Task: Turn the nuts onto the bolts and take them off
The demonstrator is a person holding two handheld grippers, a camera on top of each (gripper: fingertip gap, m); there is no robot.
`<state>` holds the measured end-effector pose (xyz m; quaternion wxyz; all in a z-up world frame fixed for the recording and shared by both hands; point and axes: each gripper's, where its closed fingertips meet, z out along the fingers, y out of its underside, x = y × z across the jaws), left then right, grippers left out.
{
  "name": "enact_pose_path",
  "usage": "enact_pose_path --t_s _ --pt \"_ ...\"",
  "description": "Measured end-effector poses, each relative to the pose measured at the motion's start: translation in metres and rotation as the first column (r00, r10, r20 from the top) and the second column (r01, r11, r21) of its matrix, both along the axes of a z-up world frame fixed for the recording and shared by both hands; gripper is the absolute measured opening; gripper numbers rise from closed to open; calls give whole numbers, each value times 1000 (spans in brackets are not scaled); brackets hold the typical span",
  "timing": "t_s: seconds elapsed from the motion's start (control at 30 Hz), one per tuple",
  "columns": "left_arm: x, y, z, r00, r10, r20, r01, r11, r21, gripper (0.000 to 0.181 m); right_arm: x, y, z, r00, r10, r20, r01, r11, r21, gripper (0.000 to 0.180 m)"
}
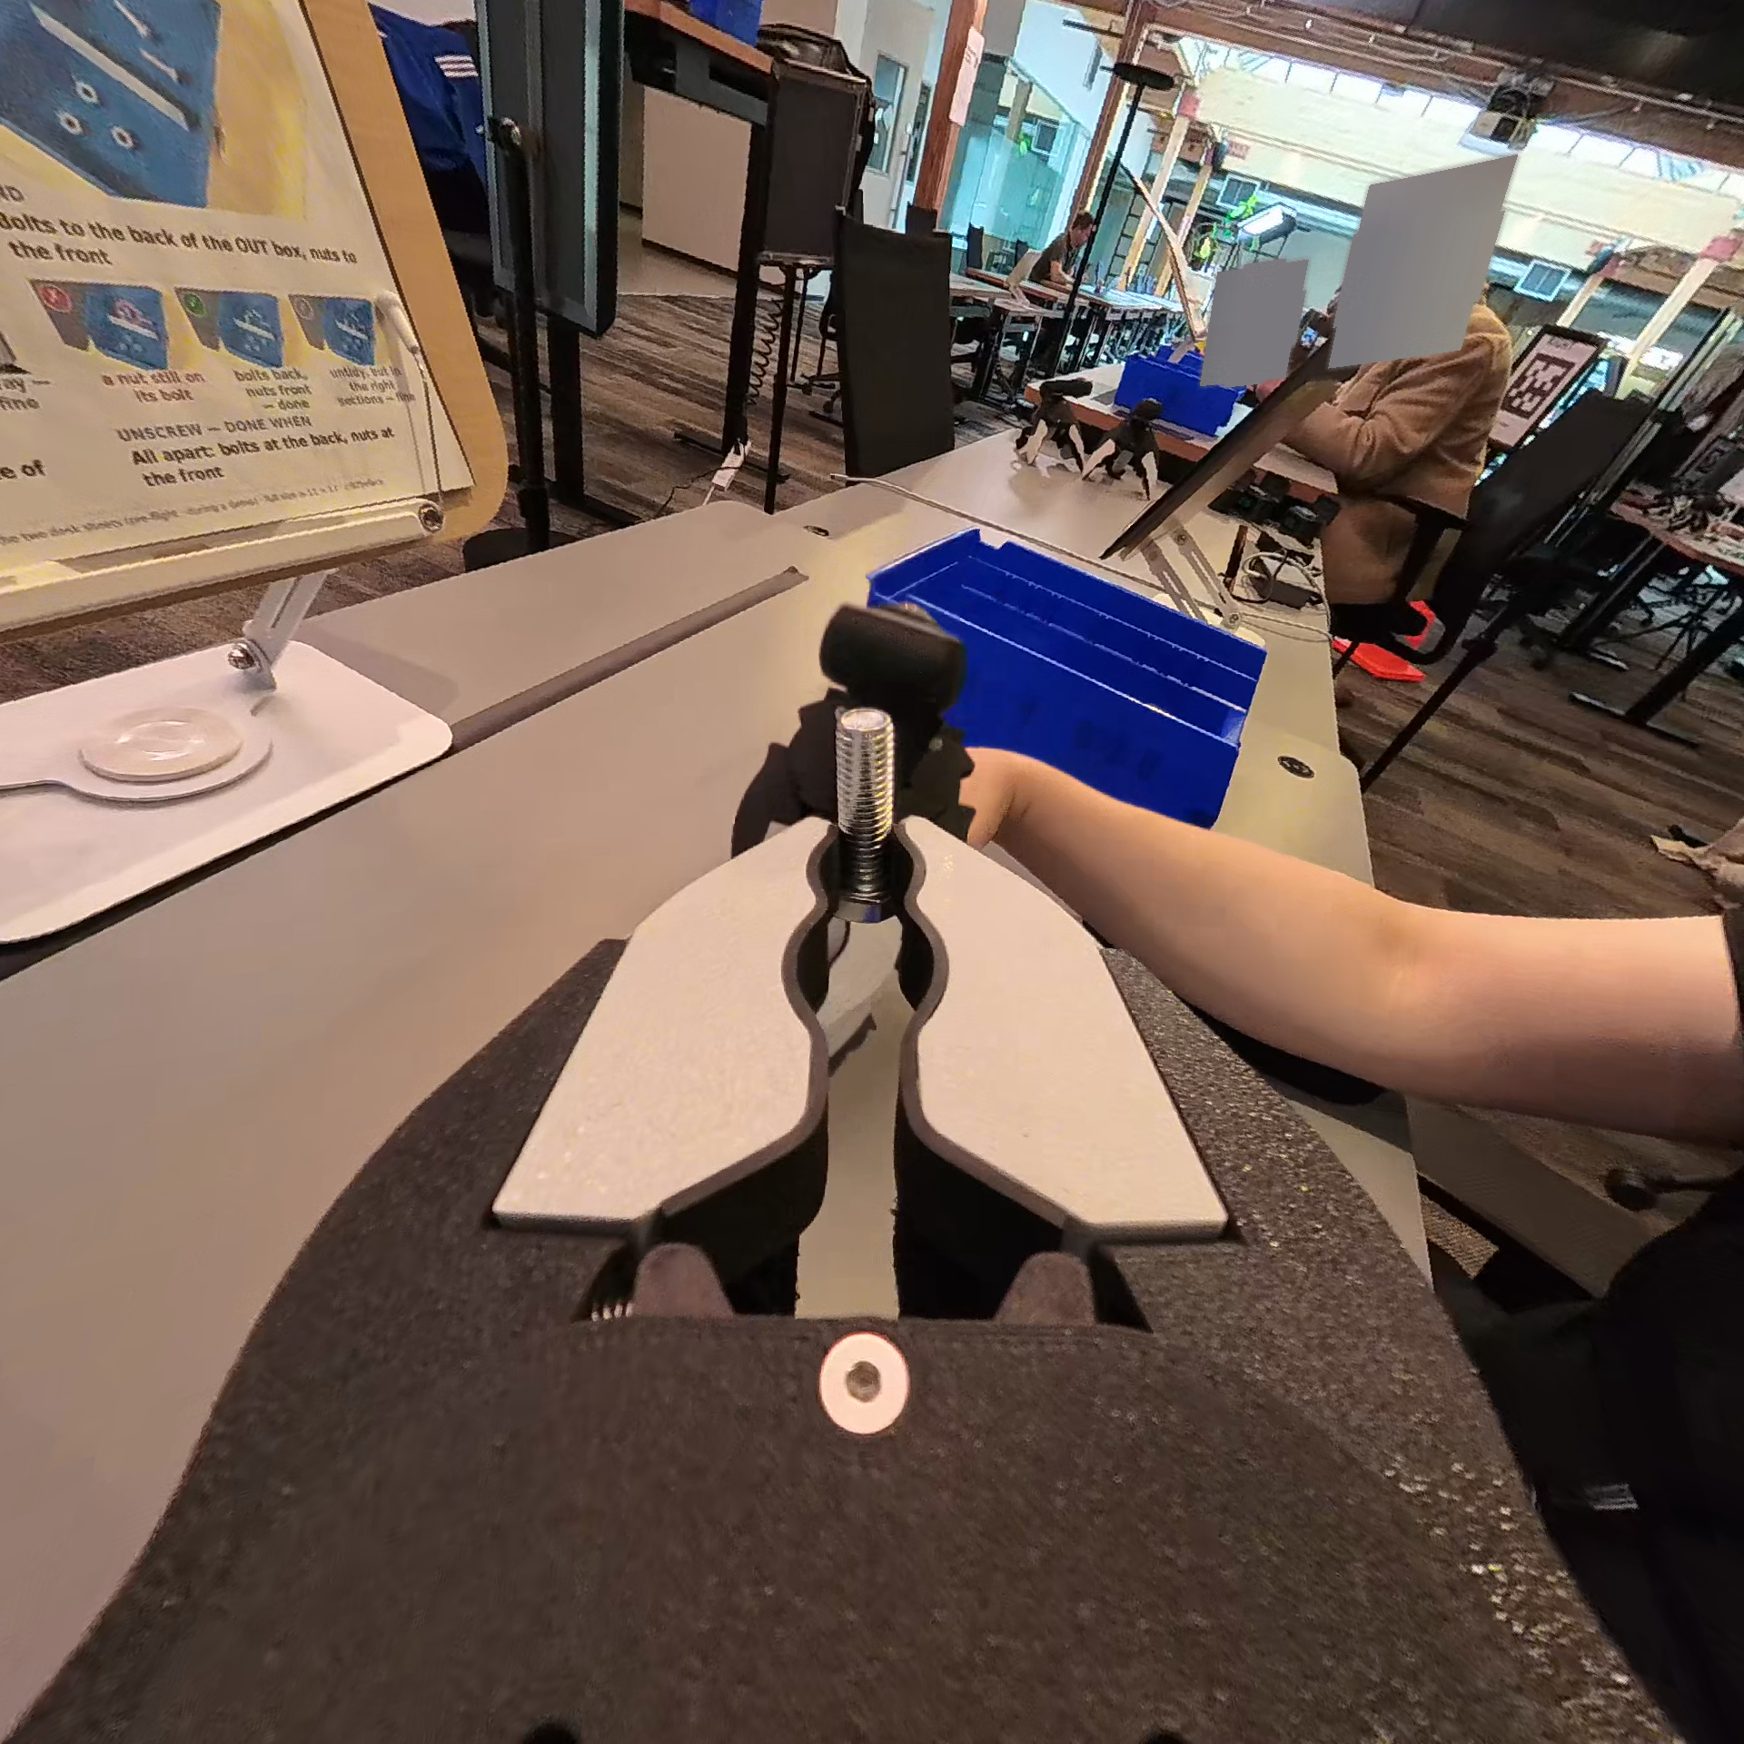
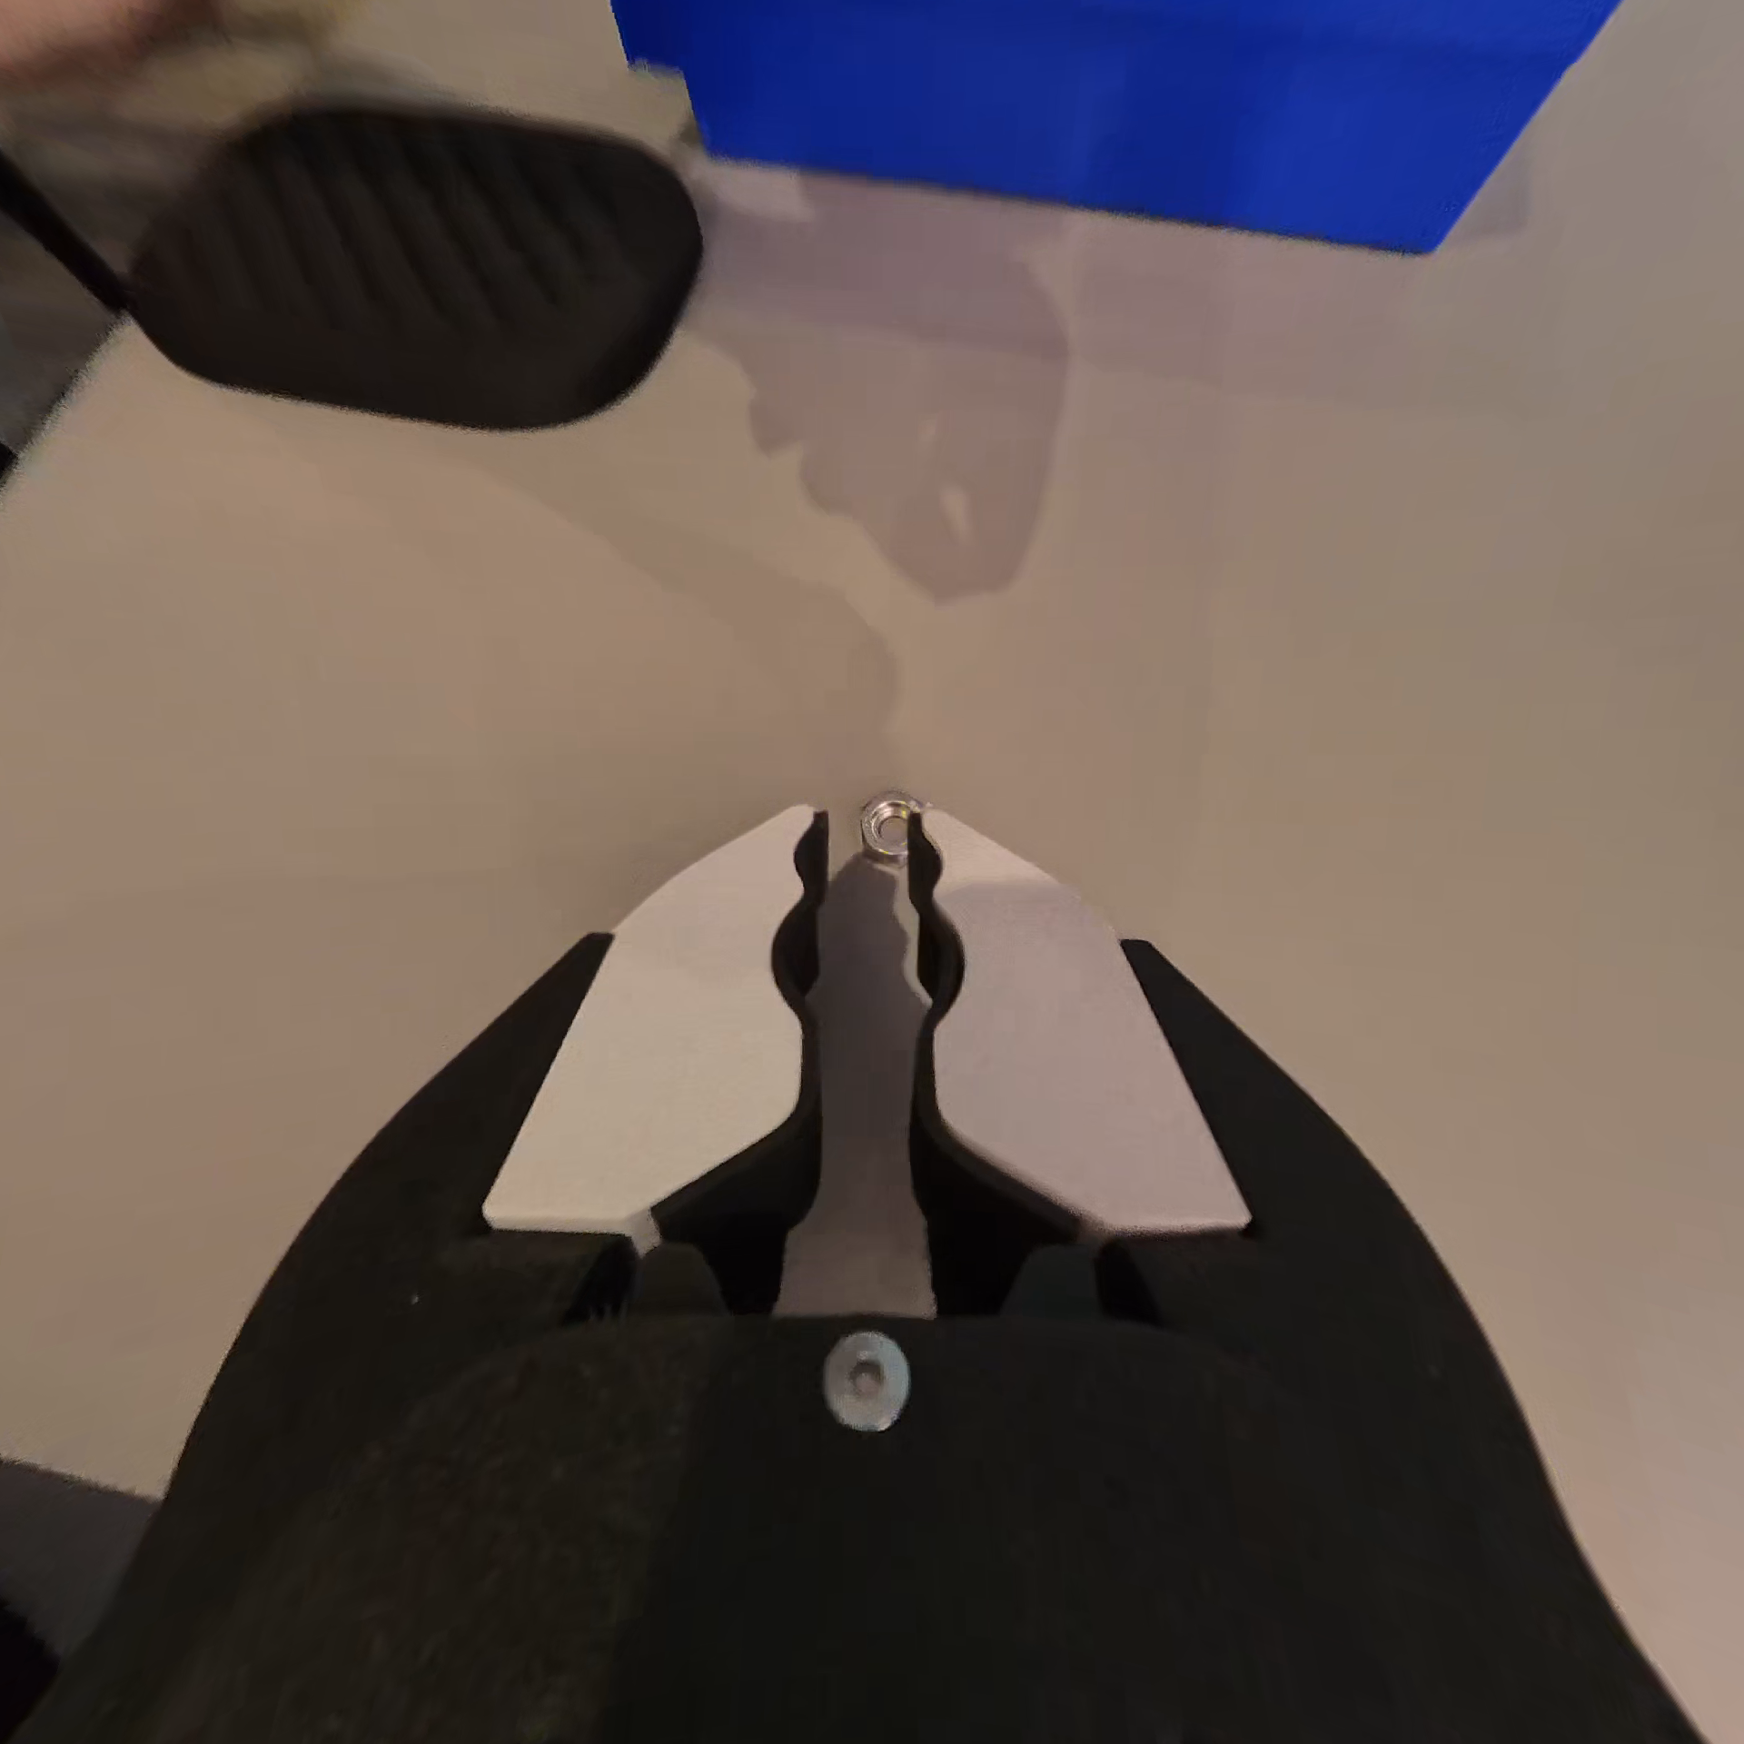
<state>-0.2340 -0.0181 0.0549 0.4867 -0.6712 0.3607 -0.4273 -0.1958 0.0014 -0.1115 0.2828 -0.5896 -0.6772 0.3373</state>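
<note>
Here the left claw (image 1: 863,835) grips a bolt (image 1: 863,783); the right claw (image 2: 868,826), released, flanks a nut (image 2: 885,830).

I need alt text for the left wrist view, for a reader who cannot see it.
The left gripper holds a silver bolt upright between its grey fingers, threaded end up, above a grey table. Behind it, the person's bare forearm reaches across toward a blue bin. An instruction sheet on a stand is at upper left.

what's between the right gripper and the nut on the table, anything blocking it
Nothing visible. The nut lies flat on the bare grey table right at the tips of the right gripper, whose jaws stand slightly apart. It sits nearer the right-hand fingertip, with no object in the gap.
</note>
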Motion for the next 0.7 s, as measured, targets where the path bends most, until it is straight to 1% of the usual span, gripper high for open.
enact_pose_path --t_s 0.07,0.27,0.47,0.53,0.7 --pt "-1 -1 0 1000 -3 1 3 1000 -2 9 -5 -1 -9 999 13 51 -16 998 54 18" --pt "-3 -4 -4 1000 -12 -12 12 1000 -8 9 -13 4 -18 994 14 112 -33 986 162 24" --pt "-5 -7 -6 1000 -15 -21 15 1000 -13 9 -16 4 -30 979 35 203 -70 983 170 25" --pt "-5 -8 -7 1000 -18 -24 18 1000 -14 9 -15 8 -35 974 16 226 -60 980 189 23" --pt "-4 -8 -8 999 -21 -30 21 1000 -15 9 -15 7 -40 975 20 220 -50 990 131 18"
